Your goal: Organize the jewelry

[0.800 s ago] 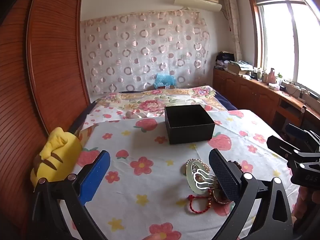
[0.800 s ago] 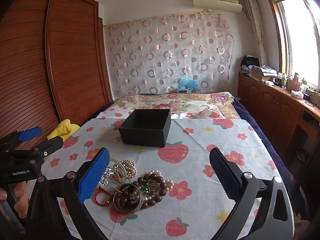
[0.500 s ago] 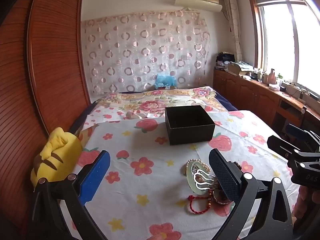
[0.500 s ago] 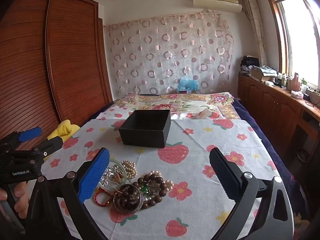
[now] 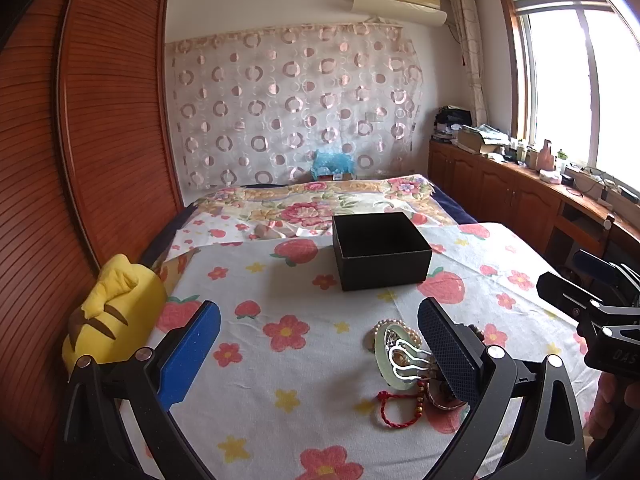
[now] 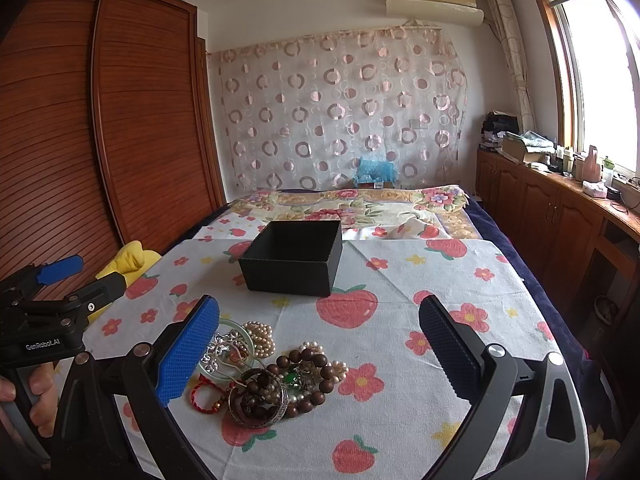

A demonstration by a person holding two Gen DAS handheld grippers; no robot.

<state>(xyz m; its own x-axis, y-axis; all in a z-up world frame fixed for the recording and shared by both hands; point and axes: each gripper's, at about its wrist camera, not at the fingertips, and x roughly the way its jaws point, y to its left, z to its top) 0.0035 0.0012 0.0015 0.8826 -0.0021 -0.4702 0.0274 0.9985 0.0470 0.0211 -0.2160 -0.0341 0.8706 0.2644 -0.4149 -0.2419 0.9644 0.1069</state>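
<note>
Two grippers are held above a cloth printed with strawberries and flowers (image 6: pixel 400 280), and nothing is held in either one. The left gripper (image 5: pixel 320 356) is spread wide, with bare cloth between its blue pads. The right gripper (image 6: pixel 320 352) is spread wide too. A mixed heap of jewelry (image 6: pixel 260 372) is seen on the cloth: pearl strings, dark brown wooden beads, a red cord bracelet (image 5: pixel 396 410), a pale green bangle (image 5: pixel 384 356) and a silver hair clip. The heap lies low between the right gripper's pads, nearer the left pad. An open black square box (image 6: pixel 292 260) is set further back, well apart from the heap, and looks empty. No piece seems to have been moved yet, so the first pick is likely the step in hand. Next, one piece should be pinched alone, lifted clear of the tangle and put in the box.
</note>
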